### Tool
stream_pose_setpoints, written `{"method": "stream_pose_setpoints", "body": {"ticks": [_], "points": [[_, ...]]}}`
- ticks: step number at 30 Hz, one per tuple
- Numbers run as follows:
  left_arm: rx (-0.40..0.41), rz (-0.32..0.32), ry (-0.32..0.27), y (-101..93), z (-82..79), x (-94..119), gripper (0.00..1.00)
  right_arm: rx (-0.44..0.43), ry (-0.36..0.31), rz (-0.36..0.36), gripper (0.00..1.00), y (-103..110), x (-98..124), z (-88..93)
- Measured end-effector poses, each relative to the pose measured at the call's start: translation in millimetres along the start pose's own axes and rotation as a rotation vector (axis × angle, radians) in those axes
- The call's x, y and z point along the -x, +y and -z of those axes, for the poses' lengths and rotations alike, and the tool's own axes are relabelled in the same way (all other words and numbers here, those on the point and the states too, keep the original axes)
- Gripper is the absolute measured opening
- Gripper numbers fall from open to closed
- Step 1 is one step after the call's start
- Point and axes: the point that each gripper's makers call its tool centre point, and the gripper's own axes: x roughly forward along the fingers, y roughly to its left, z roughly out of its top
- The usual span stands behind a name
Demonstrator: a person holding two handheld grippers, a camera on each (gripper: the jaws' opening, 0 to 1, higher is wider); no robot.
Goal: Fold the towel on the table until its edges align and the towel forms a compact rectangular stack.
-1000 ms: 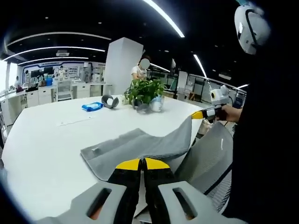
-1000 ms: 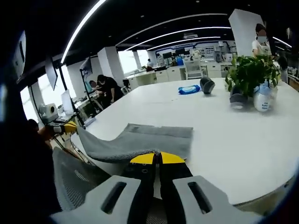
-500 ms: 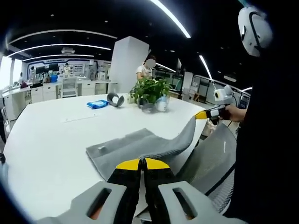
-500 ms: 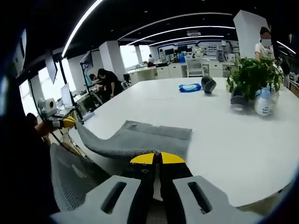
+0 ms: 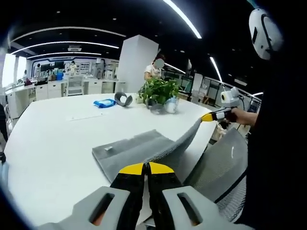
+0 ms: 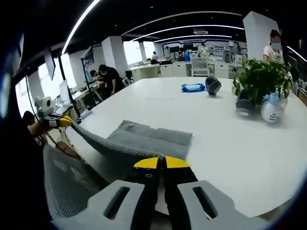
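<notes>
In the left gripper view we see the left claw (image 5: 146,168) clamped on the near edge of the grey towel (image 5: 139,149), its yellow tips pressed together. The right claw (image 6: 160,163) grips another corner the same way. Between them the lifted edge stretches taut above a mesh chair back (image 5: 220,167), while the far half of the towel lies flat on the white worktop (image 5: 53,143). Farther back stands a potted plant (image 6: 259,79) with a blue packet (image 6: 193,87) nearby
</notes>
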Motion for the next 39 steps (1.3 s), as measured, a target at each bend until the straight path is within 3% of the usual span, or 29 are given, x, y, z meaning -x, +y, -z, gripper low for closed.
{"method": "stream_pose_setpoints", "body": {"ticks": [8,17,24,33,39], "points": [[0.044,-0.092,-0.002,26.3,-8.9,-11,0.02,0.013,-0.005,-0.008,0.00,-5,-17,-12.4],[0.030,-0.141,0.016,47.4,-14.3,-31,0.02,0.027,-0.008,-0.007,0.00,-16,-41,-25.5],[0.033,-0.132,0.016,61.4,-22.4,-42,0.02,0.017,-0.008,-0.027,0.00,-26,-57,-33.8],[0.023,-0.113,0.040,73.7,-24.6,-61,0.02,0.054,0.049,-0.050,0.00,-40,-82,-32.7],[0.000,-0.136,0.068,79.9,-24.5,-69,0.02,0.062,0.083,-0.063,0.00,-47,-94,-33.1]]}}
